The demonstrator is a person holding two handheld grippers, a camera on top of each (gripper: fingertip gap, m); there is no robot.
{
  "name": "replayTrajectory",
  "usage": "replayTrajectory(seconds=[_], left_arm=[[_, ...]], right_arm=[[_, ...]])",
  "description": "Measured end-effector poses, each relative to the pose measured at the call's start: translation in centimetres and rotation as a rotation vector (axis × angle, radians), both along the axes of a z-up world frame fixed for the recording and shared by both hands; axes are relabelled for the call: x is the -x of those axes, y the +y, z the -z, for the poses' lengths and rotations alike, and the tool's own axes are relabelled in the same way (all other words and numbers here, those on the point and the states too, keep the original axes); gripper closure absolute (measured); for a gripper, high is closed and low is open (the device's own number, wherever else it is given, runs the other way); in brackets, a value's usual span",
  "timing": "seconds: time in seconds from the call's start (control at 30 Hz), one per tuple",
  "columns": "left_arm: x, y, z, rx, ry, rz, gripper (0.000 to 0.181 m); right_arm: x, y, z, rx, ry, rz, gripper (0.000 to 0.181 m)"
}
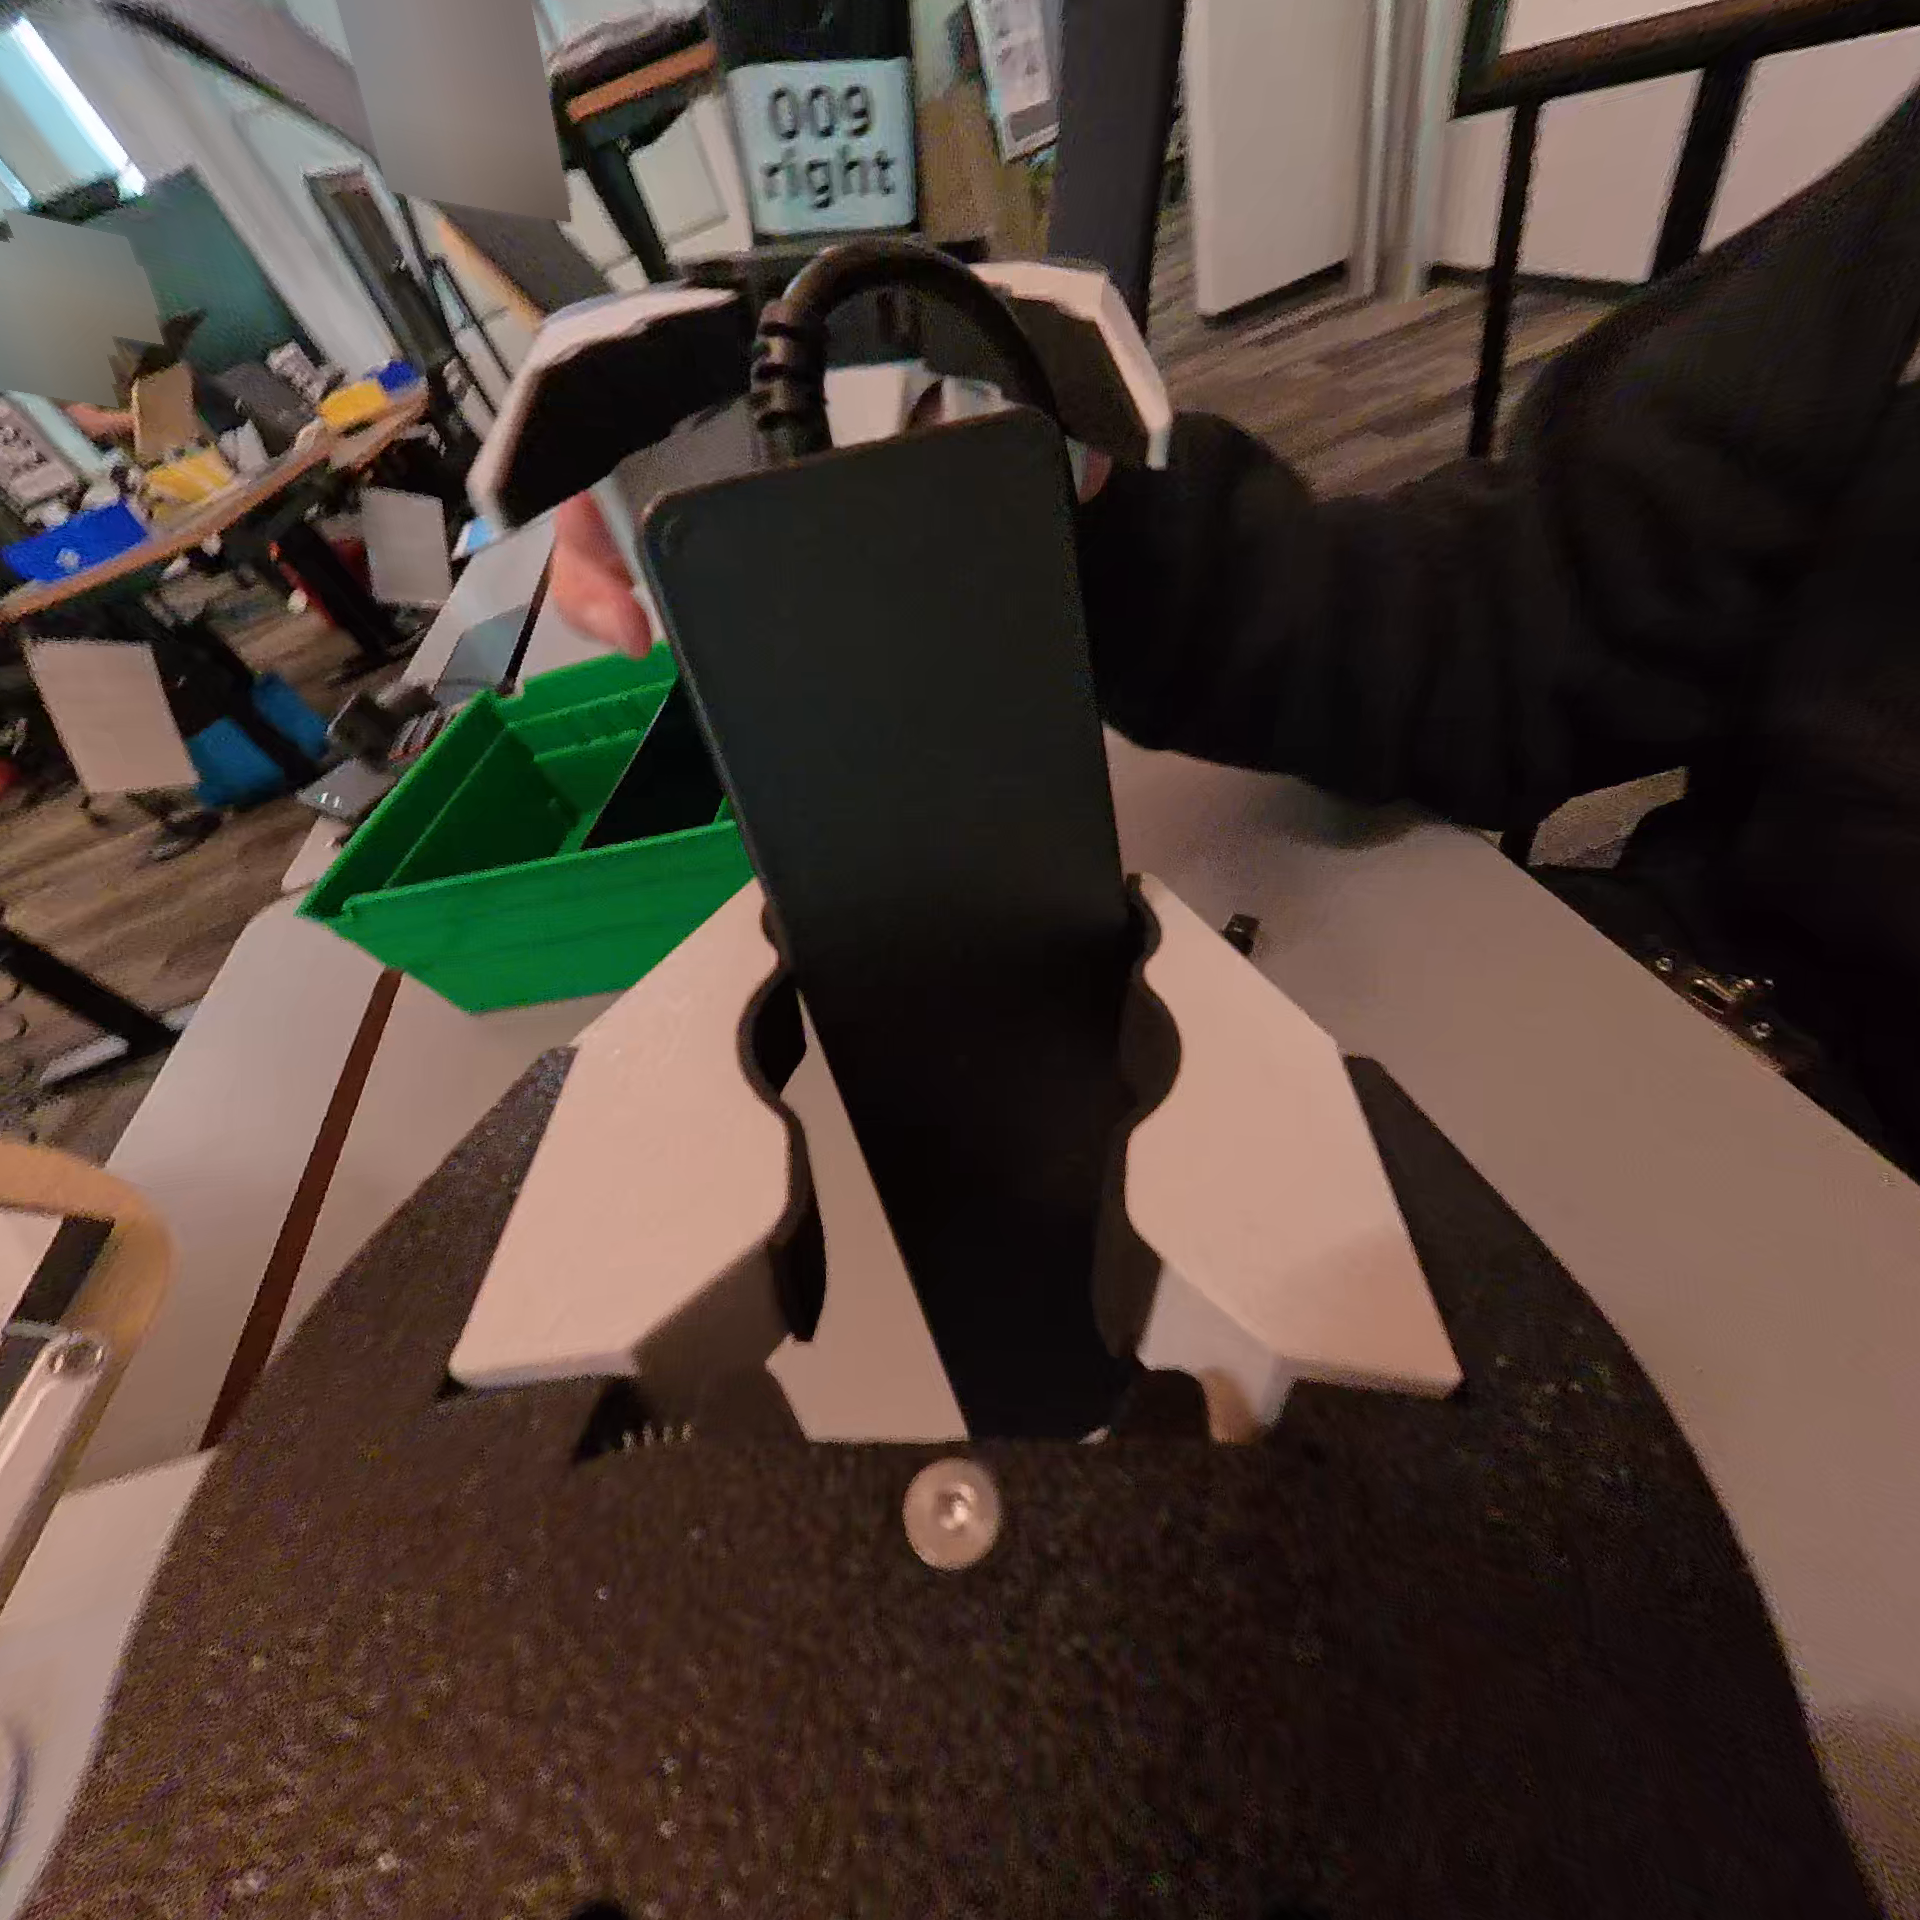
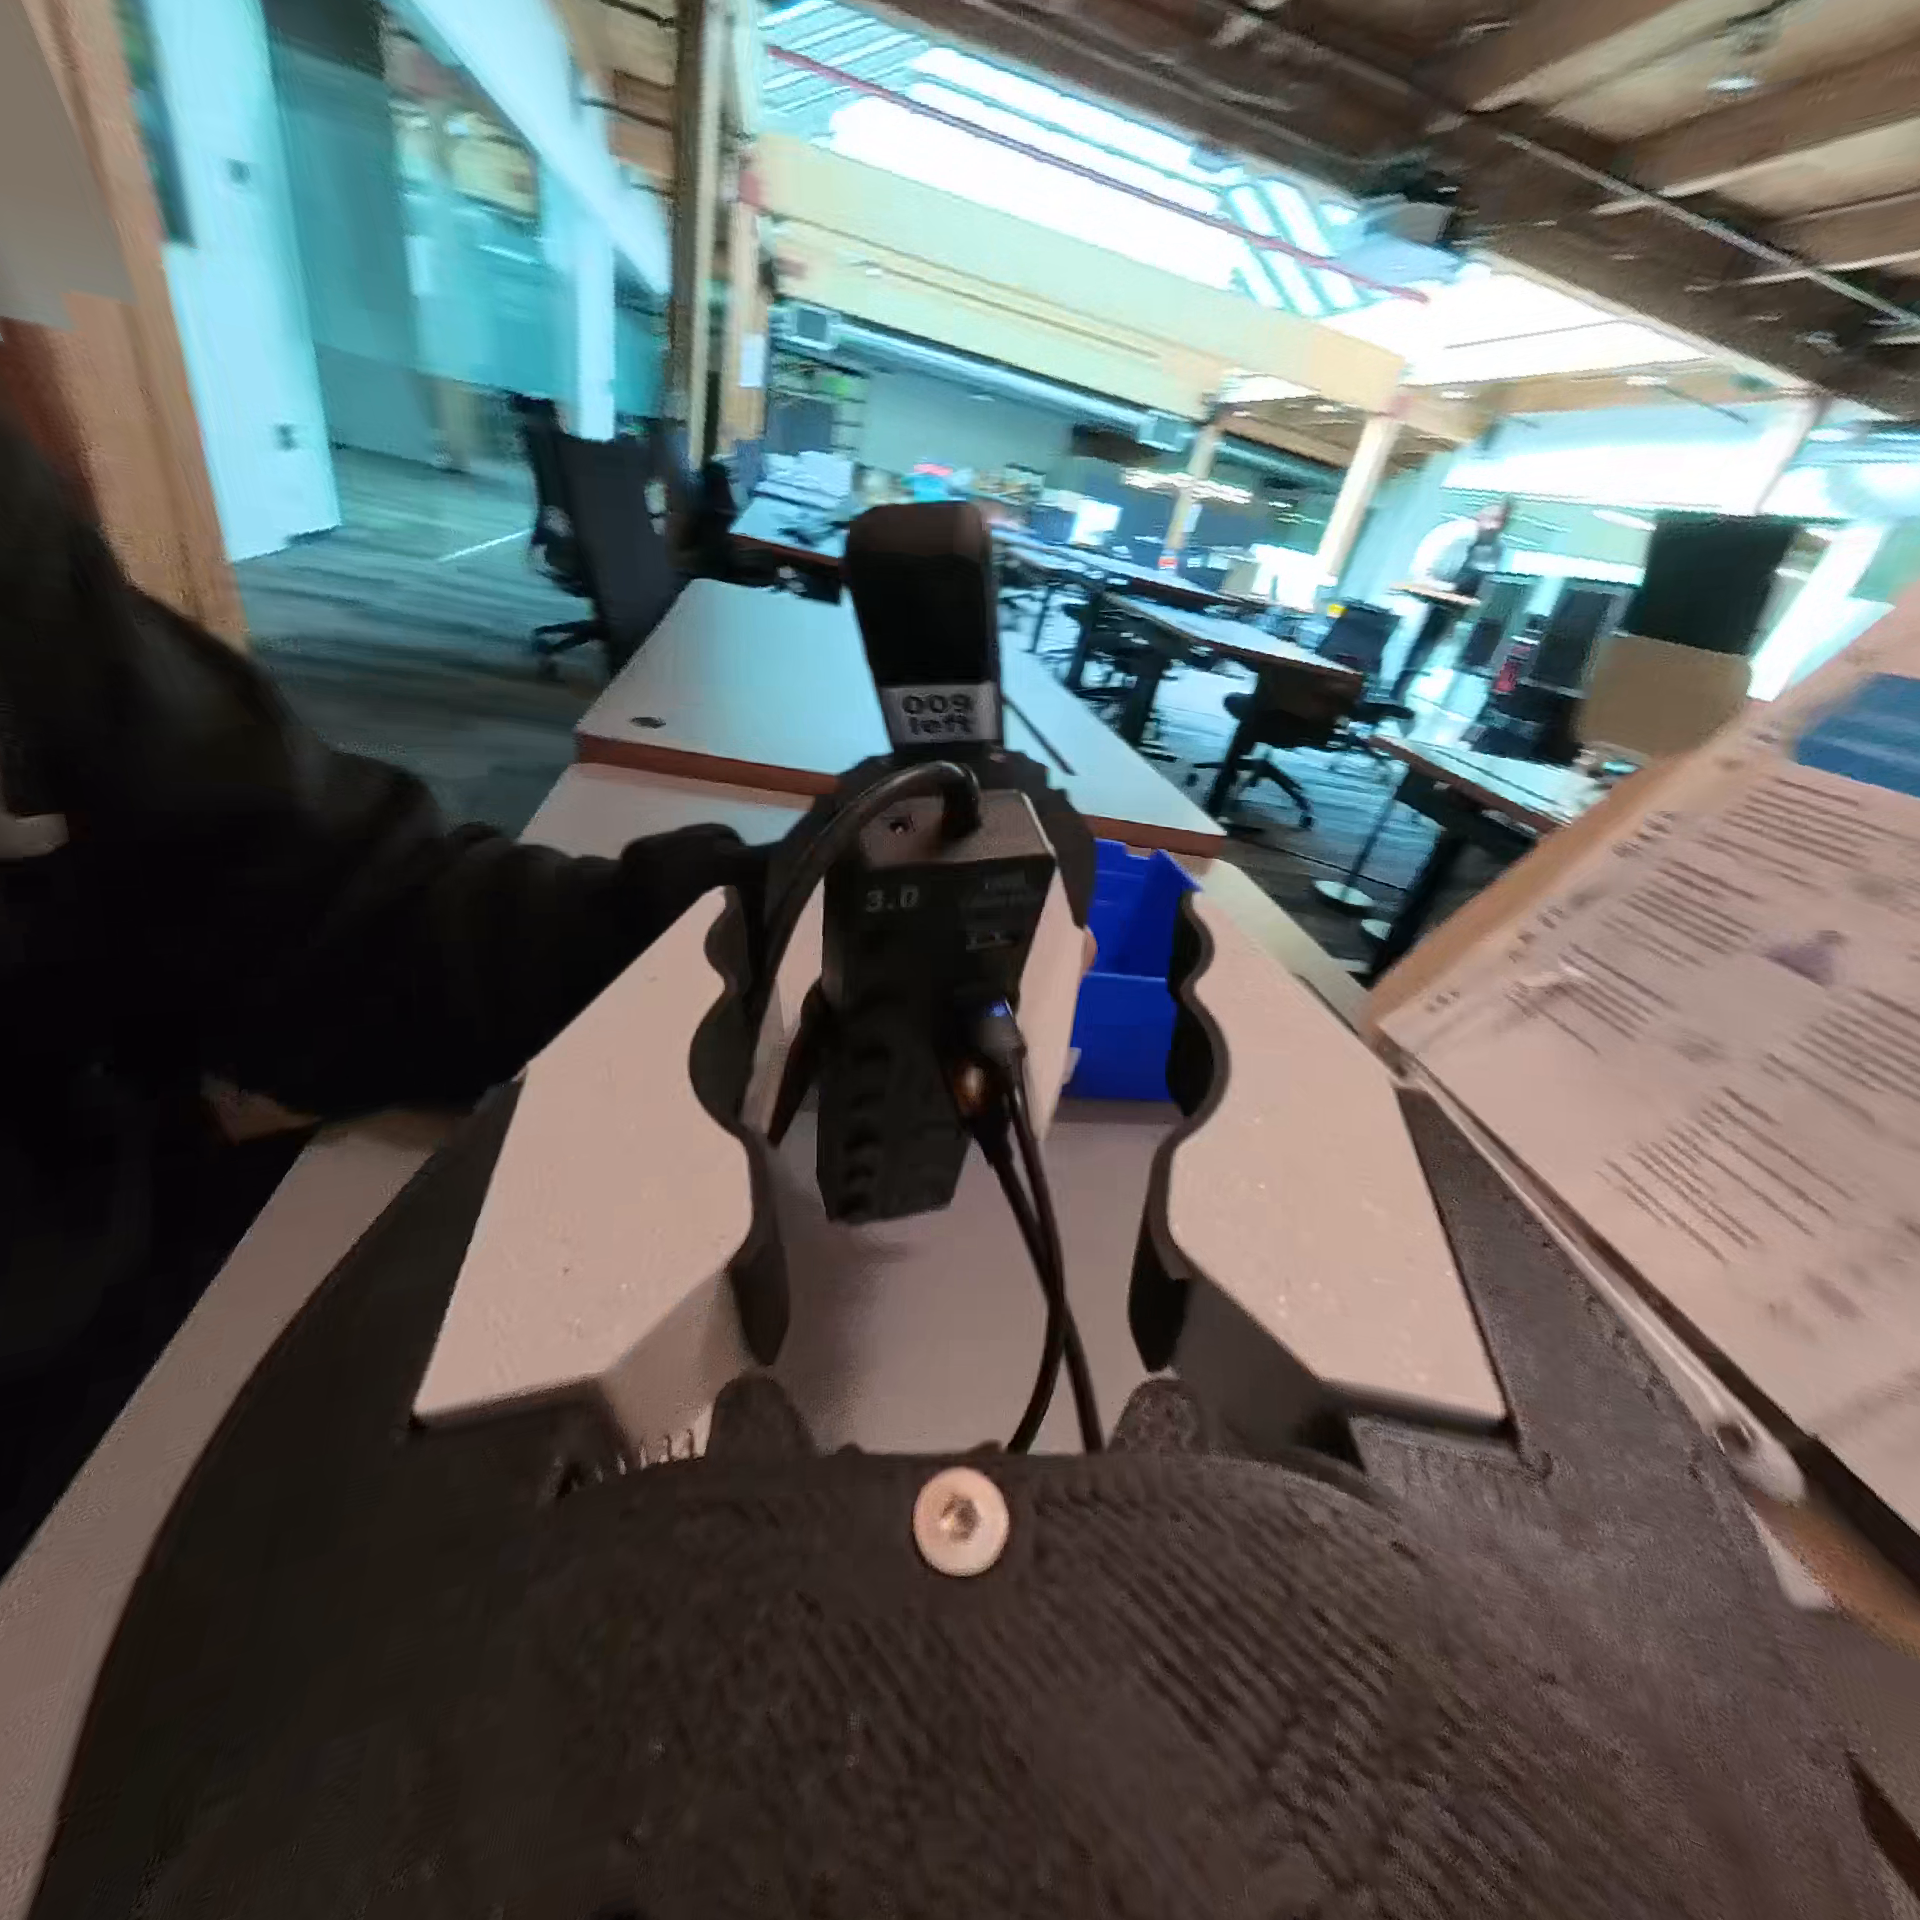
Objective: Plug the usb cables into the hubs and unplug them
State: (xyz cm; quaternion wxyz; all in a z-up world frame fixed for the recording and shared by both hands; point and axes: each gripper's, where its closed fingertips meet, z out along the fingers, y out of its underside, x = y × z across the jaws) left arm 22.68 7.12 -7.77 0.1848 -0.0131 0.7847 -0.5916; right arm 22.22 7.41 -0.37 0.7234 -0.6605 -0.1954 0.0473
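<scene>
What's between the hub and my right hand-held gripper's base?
Two black cables run from the hub back between the open right hand-held gripper's fingers; the right wrist view shows it.

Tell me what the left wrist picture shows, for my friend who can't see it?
A gripper with two white fingers is shut on a flat black hub, holding it up over a pale table. A black cable curls out of the hub's far end, where a second gripper, held by a person in a black sleeve, faces it. A green bin sits behind on the left.
</scene>
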Motion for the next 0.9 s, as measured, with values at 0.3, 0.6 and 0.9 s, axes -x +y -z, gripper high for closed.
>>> replayTrajectory(seconds=[0.3,0.6,0.9], left_arm=[[-0.3,1.6,1.0,0.051,0.039,0.044,0.123],[-1.8,1.8,3.5,-0.07,0.059,-0.04,0.123],[-4.4,2.4,0.7,0.129,0.085,-0.223,0.115]], right_arm=[[1.7,4.8,3.4,0.156,-0.187,-0.15,0.104],[0.5,7.0,5.0,0.194,-0.327,-0.031,0.122],[-2.4,7.1,3.2,0.188,-0.422,0.215,0.123]])
